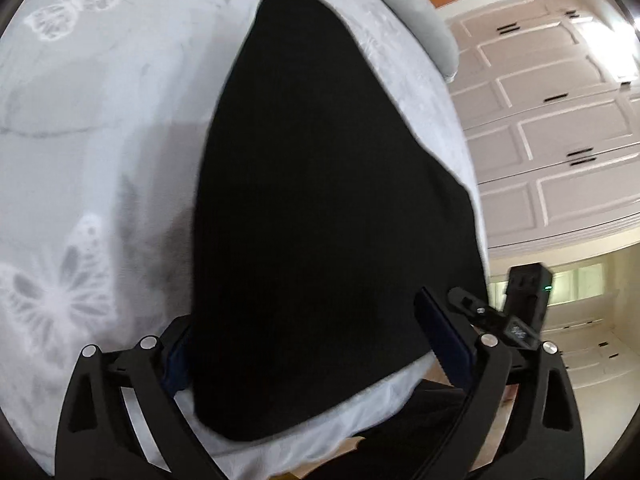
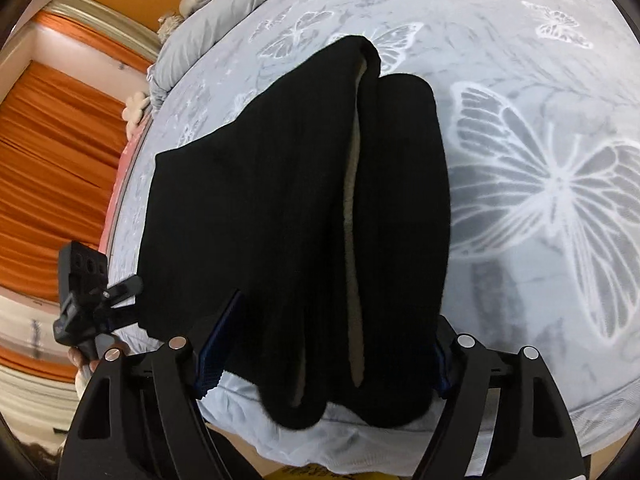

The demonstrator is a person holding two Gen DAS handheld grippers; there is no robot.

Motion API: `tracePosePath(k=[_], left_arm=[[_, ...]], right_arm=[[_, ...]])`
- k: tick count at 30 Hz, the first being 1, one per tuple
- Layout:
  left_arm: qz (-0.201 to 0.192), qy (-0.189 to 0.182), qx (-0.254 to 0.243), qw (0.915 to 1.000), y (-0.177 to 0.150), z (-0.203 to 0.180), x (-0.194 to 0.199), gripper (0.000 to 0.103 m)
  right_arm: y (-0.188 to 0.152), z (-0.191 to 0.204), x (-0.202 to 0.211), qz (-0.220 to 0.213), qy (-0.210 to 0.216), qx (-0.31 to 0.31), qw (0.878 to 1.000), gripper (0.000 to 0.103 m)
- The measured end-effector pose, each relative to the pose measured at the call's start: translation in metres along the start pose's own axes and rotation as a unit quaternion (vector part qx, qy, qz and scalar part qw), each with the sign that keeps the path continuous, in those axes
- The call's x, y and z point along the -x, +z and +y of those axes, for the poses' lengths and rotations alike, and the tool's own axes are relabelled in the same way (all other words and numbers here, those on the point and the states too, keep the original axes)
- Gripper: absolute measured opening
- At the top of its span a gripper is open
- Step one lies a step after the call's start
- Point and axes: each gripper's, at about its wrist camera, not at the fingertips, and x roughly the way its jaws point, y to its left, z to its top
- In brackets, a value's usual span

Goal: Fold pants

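Note:
Black pants [image 1: 320, 200] lie on a pale blue butterfly-print bedsheet [image 1: 80, 120], near the bed's front edge. In the right wrist view the pants [image 2: 260, 220] show two legs side by side with a beige lining strip [image 2: 352, 240] between them. My left gripper [image 1: 308, 344] is open, its fingers wide apart on either side of the pants' near end. My right gripper [image 2: 332, 340] is open too, straddling the pants' near edge. Neither clamps the cloth. The left gripper also shows at the left edge of the right wrist view [image 2: 92, 300].
The bed's front edge [image 2: 360, 440] is just below both grippers. A grey pillow [image 1: 420, 20] lies at the bed's far end. White panelled wardrobe doors [image 1: 560, 120] stand beside the bed. Orange curtains [image 2: 48, 160] hang on the other side.

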Motion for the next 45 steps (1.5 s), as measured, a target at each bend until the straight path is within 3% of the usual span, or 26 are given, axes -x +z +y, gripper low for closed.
tracePosePath(k=[1, 2, 3, 4, 7, 15, 22, 26, 33, 39, 45], left_arm=[[-0.008, 0.014, -0.012, 0.9998, -0.003, -0.006, 0.003, 0.074], [-0.010, 0.026, -0.020, 0.9994, -0.004, -0.009, 0.004, 0.051], [-0.011, 0.035, -0.021, 0.9991, -0.004, -0.009, 0.005, 0.045], [-0.012, 0.020, -0.007, 0.9997, -0.007, -0.006, 0.011, 0.039], [-0.025, 0.008, -0.005, 0.9996, -0.009, -0.009, 0.024, 0.032], [-0.074, 0.013, -0.070, 0.9948, -0.019, -0.046, 0.068, 0.031], [-0.126, 0.027, -0.115, 0.9849, -0.024, -0.076, 0.125, 0.031], [-0.159, 0.038, -0.140, 0.9766, -0.019, -0.096, 0.149, 0.031], [-0.213, 0.054, -0.166, 0.9613, 0.013, -0.126, 0.192, 0.032], [-0.253, 0.075, -0.181, 0.9474, 0.062, -0.149, 0.219, 0.032], [-0.299, 0.092, -0.205, 0.9275, 0.117, -0.169, 0.230, 0.032]], right_arm=[[-0.001, 0.001, 0.002, -0.003, 0.005, 0.001, 1.000, 0.051], [0.000, 0.002, 0.005, -0.009, 0.016, -0.003, 1.000, 0.044], [0.001, -0.003, 0.008, -0.013, 0.025, -0.005, 1.000, 0.039], [0.000, -0.004, 0.014, -0.018, 0.028, -0.003, 0.999, 0.037], [-0.001, 0.013, 0.021, -0.035, 0.016, 0.031, 0.999, 0.037], [-0.010, 0.036, 0.064, -0.075, 0.056, 0.058, 0.994, 0.036], [-0.025, 0.060, 0.092, -0.101, 0.091, 0.075, 0.988, 0.036], [-0.018, 0.091, 0.100, -0.123, 0.101, 0.099, 0.982, 0.036], [0.028, 0.136, 0.122, -0.159, 0.115, 0.139, 0.971, 0.036], [0.076, 0.169, 0.131, -0.189, 0.120, 0.166, 0.960, 0.036], [0.133, 0.188, 0.127, -0.217, 0.132, 0.173, 0.951, 0.036]])
